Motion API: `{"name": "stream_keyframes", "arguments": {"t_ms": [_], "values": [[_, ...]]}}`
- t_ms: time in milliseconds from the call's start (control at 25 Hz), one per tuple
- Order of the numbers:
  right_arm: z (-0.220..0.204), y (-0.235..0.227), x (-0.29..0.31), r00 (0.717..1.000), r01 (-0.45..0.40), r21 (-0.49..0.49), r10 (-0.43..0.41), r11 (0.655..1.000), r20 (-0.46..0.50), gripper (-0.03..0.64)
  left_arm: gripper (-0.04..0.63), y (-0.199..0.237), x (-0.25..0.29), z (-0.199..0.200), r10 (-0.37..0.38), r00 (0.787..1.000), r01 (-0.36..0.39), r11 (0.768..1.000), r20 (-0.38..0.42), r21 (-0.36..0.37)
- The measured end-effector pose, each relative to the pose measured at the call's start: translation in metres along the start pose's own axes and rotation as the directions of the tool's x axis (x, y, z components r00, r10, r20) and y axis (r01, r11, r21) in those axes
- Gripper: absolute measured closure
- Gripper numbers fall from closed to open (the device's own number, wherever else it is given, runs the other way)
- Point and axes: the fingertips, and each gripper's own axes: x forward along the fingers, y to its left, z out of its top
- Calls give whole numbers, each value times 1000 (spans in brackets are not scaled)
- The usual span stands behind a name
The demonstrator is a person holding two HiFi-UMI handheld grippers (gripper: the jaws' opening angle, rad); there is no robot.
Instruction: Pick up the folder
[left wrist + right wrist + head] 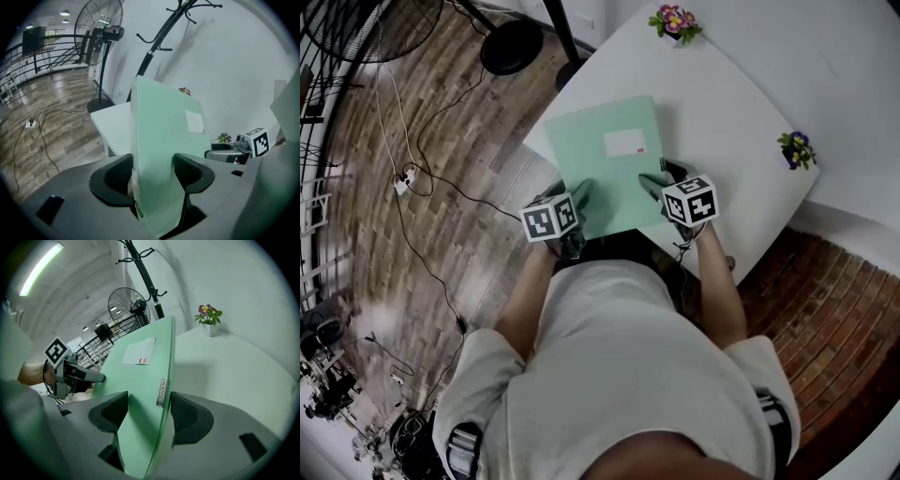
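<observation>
A mint-green folder [605,164] with a white label is held by its near edge over the near corner of the white table [722,103], tilted up. My left gripper [581,202] is shut on its near left edge and my right gripper [656,186] on its near right edge. In the left gripper view the folder [164,140] stands edge-on between the two black pads of the left gripper [152,171]. The right gripper view has the folder [140,376], with its small metal brand tag, clamped in the right gripper [147,413].
Two small flower pots stand on the table, one at the far edge [676,22] and one at the right edge [795,148]. A fan base [512,45] and a coat-stand pole stand on the wooden floor beyond the table. Cables [403,178] trail across the floor at left.
</observation>
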Motion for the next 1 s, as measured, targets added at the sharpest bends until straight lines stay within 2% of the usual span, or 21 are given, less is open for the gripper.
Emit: {"name": "stream_keyframes", "arguments": {"t_ms": [200, 480, 840, 1000], "values": [[21, 6, 2, 998, 24, -9, -23, 1000, 53, 333, 299, 6, -7, 21, -7, 999, 6, 1000, 34, 24], [37, 8, -9, 987, 83, 19, -85, 996, 138, 333, 299, 2, -13, 46, -30, 997, 23, 993, 66, 115], [50, 7, -30, 957, 163, 48, -170, 985, 234, 333, 299, -17, -17, 75, -109, 988, 78, 964, 110, 253], [50, 14, -37, 946, 187, 72, -199, 980, 255, 333, 299, -19, -24, 77, -125, 987, 92, 956, 105, 278]]}}
